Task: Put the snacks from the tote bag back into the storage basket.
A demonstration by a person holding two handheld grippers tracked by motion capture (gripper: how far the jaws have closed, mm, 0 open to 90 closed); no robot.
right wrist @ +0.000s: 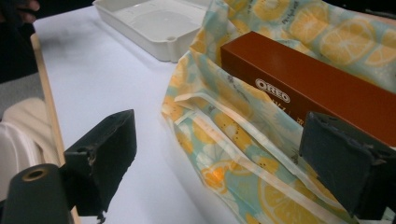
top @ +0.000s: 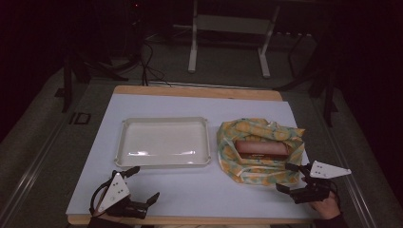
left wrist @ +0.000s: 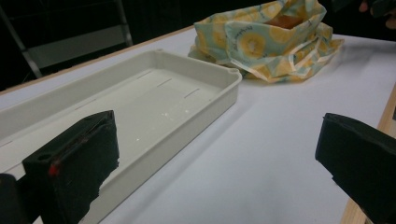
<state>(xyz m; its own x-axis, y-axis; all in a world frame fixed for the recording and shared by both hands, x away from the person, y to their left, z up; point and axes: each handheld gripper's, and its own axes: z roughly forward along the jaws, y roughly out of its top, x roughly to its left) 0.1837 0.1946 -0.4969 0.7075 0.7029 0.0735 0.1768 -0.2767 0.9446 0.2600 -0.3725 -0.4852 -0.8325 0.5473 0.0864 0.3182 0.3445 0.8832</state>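
Observation:
An empty white plastic tray (top: 163,162) lies left of centre on the white table top. To its right sits an open cloth bag (top: 252,173) printed with orange slices, and a brown Oreo box (top: 261,148) lies inside it. My left gripper (top: 144,184) is open near the front edge, just in front of the tray's near left corner. My right gripper (top: 285,176) is open at the bag's near right corner. In the right gripper view the gripper (right wrist: 219,144) has bag cloth (right wrist: 224,126) between its spread jaws, and the box (right wrist: 308,79) lies just beyond.
The white sheet (top: 199,190) lies on a wooden board whose edge (top: 199,91) shows at the back. In the left gripper view the tray (left wrist: 224,86) is on the left and the bag (left wrist: 266,42) beyond it. Dark floor, cables and a metal stand (top: 228,28) lie past the table.

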